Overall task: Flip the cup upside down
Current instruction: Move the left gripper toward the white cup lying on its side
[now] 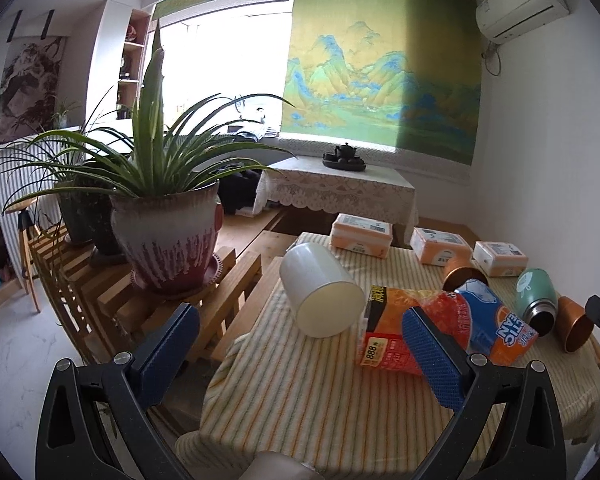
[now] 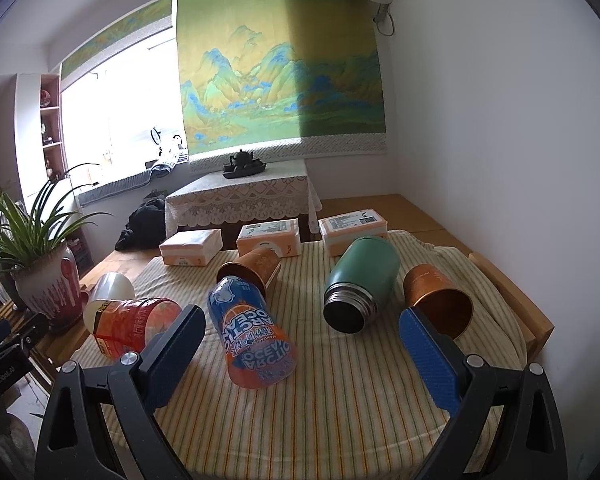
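Left claw (image 1: 300,356): fingers spread wide, nothing held. Right claw (image 2: 302,354): likewise apart, nothing held. White cup (image 1: 320,290) is seen lying on its side at the left end of the striped-cloth surface (image 1: 300,408), mouth toward the camera; in right view it is mostly hidden behind the red snack cup (image 2: 134,326). Green thermos (image 2: 360,282) is cut off partly in left view, seen whole w/ dark open mouth in right view. Both copper cups (image 2: 440,300) lie on their sides.
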A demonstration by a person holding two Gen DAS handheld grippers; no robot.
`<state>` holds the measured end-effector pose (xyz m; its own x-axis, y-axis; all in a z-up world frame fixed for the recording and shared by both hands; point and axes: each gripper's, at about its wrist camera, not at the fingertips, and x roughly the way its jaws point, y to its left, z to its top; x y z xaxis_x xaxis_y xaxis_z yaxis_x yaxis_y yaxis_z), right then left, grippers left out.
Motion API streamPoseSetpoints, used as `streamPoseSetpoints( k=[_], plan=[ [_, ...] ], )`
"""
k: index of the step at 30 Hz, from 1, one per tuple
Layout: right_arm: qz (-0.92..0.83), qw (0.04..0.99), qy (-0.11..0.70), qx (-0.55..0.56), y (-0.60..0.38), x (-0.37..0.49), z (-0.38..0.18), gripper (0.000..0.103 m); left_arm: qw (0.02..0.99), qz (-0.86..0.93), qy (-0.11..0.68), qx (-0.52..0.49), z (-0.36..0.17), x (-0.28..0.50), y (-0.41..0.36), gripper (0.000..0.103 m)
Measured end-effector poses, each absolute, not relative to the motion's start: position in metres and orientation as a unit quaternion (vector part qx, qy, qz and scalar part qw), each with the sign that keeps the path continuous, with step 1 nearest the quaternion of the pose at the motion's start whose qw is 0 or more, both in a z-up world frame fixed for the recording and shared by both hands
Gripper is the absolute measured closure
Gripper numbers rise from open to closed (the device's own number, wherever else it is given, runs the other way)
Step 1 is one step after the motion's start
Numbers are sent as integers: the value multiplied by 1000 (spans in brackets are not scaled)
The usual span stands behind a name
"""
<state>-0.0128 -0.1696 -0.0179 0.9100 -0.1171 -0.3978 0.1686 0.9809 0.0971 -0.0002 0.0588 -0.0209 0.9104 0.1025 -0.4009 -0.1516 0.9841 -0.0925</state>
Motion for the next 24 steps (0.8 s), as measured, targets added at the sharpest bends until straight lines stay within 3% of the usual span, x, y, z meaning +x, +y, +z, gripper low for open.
streamPoseSetpoints(
  k=[17,24],
  plan=[
    [16,976,217,27,-132,23,-8,7,973,95,204,-48,-24,9,94,1],
    [35,973,225,22,-117,34,-10,7,961,64,260,-66,-20,45,111,1]
  ],
)
